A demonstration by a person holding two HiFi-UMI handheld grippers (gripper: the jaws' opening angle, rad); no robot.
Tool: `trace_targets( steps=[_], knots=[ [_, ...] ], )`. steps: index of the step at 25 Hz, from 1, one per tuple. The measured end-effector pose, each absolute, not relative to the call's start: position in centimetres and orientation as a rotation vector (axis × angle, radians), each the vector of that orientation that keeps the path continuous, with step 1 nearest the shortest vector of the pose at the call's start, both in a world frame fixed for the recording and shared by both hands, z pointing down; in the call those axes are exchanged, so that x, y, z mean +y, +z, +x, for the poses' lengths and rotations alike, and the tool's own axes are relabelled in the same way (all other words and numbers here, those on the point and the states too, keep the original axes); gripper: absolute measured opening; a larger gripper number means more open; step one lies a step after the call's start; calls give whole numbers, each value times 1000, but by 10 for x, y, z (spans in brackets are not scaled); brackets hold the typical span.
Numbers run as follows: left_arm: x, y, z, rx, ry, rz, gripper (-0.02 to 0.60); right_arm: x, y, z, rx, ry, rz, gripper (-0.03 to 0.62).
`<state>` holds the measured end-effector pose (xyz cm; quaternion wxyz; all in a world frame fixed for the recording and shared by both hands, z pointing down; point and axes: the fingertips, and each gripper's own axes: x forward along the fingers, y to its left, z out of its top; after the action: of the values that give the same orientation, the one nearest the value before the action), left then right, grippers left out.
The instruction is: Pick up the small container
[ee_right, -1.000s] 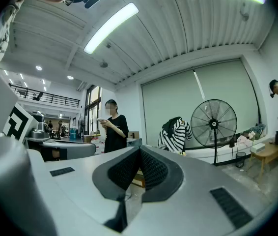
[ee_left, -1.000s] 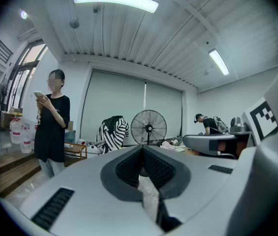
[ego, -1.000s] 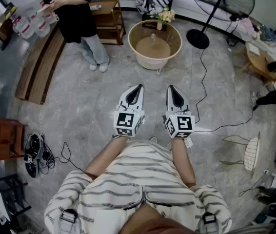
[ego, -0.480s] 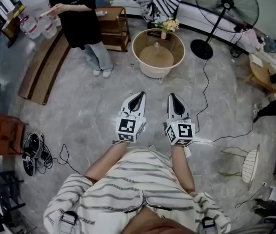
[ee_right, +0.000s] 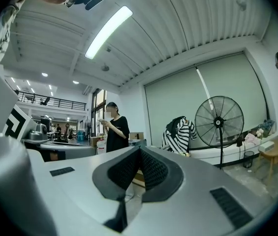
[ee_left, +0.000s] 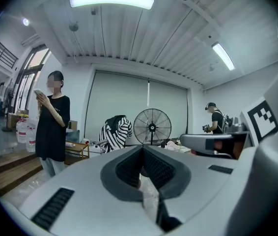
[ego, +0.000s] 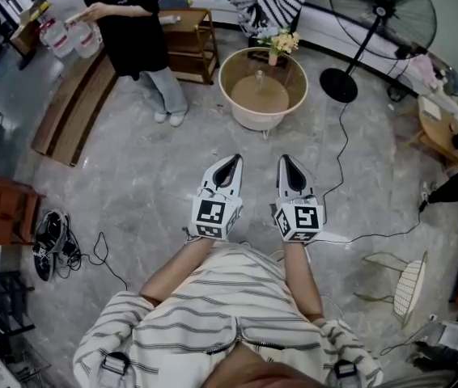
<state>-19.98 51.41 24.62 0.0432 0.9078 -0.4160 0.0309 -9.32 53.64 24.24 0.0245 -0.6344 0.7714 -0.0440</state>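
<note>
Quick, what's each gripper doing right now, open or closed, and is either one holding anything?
Left gripper: closed, holding nothing.
Right gripper: closed, holding nothing.

The left gripper (ego: pixel 231 162) is coloured white, and its cube is marked with black squares. The cream shirt (ego: pixel 213 297) is crossed by dark stripes.

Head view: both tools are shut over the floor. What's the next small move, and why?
Probably a step toward the round table ahead. The left tool and right tool are shut on nothing, over floor, well short of it. No small container can be made out yet; closing in may reveal one.
</note>
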Motion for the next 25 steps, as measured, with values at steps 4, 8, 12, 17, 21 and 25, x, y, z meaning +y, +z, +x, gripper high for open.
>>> trace_targets(
  steps=[4,8,12,17,21,25],
  knots=[
    [504,253,-189,-1276,113,2758,3,524,249,-83,2397,-164,-1952,9],
    [476,265,-183,-1274,127,2739,2,498,259,-77,2409,-187,-1950,9],
    [433,276,-170,-1270,128,2727,3,455,266,-60,2398,-199,-1960,9],
    [348,288,-149,-1260,138,2712,3,376,272,-36,2393,-184,-1993,9],
    [266,290,-137,-1230,164,2715,3,298,271,-21,2382,-189,-2025,9],
    [182,286,-130,-1209,211,2724,3,218,258,-10,2351,-178,-2064,9]
  ],
)
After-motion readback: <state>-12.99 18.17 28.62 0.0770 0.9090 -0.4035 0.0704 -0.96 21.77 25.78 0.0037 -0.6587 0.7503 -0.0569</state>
